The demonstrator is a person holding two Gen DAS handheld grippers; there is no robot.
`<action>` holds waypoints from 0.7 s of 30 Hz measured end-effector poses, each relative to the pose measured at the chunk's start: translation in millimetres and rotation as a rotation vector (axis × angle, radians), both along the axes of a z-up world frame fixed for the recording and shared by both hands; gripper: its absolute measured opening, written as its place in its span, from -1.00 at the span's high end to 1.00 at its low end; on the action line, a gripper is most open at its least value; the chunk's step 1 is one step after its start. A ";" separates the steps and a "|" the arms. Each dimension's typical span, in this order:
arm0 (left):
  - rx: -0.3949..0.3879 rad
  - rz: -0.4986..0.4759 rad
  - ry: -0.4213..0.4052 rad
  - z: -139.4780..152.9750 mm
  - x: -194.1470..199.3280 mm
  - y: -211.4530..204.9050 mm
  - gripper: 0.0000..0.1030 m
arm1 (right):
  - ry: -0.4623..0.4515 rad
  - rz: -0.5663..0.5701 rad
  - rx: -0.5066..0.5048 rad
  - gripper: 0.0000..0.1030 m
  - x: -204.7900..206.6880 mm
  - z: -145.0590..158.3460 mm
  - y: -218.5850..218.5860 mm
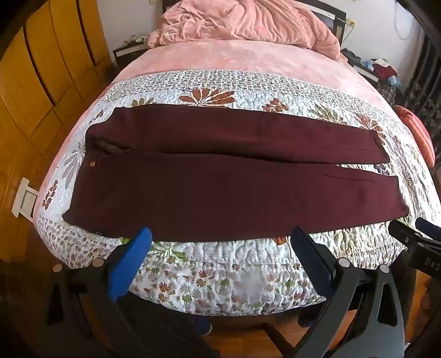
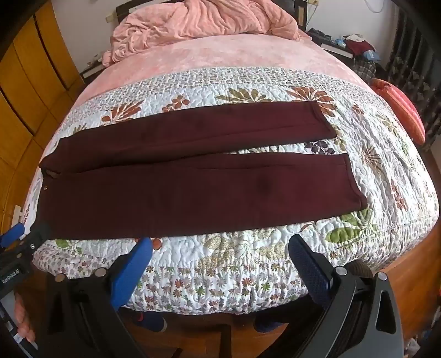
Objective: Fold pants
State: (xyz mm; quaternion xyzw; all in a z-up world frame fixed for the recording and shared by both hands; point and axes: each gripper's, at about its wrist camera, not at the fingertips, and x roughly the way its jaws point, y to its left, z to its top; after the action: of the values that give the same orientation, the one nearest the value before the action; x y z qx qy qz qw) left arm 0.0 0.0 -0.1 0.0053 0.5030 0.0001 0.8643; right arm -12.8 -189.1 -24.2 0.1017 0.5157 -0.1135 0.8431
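Note:
Dark maroon pants (image 1: 220,176) lie flat across a floral quilt (image 1: 220,275) on a bed, waistband at the left, both legs spread side by side toward the right. They also show in the right wrist view (image 2: 193,176). My left gripper (image 1: 220,234) is open and empty, hovering just short of the pants' near edge. My right gripper (image 2: 220,242) is open and empty, also near that edge, further toward the leg ends. The right gripper shows at the right edge of the left wrist view (image 1: 413,236), and the left gripper at the left edge of the right wrist view (image 2: 19,242).
A crumpled pink blanket (image 1: 248,24) lies at the bed's head over a pink sheet (image 1: 234,60). Yellow wooden wardrobes (image 1: 49,68) stand at the left. A cluttered nightstand (image 1: 374,68) and an orange striped cushion (image 2: 399,107) are at the right. Wooden floor lies below the bed's foot.

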 end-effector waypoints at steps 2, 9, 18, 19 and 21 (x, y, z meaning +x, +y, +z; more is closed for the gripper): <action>0.003 0.002 0.000 -0.4 0.5 0.2 -0.95 | -0.002 -0.002 0.009 -0.93 0.5 0.3 -0.5; -0.038 -0.020 -0.008 1.0 1.0 -0.7 -0.94 | -0.047 -0.019 0.017 -0.93 1.3 12.3 -6.7; -0.021 -0.017 -0.046 7.9 -1.6 -3.6 -0.94 | -0.084 -0.047 0.041 -0.93 -3.7 10.7 -14.6; -0.024 -0.017 -0.044 7.3 -1.2 -2.5 -0.94 | -0.086 -0.048 0.045 -0.93 -3.8 10.3 -15.2; -0.026 -0.017 -0.043 6.9 -0.9 -2.4 -0.94 | -0.085 -0.050 0.047 -0.93 -3.7 8.7 -15.9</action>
State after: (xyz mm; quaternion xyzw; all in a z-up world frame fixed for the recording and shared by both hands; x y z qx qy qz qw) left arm -0.8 -2.3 6.8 -0.0017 0.4841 -0.0138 0.8749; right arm -16.5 -205.0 -15.5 0.1392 0.4791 -0.1181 0.8586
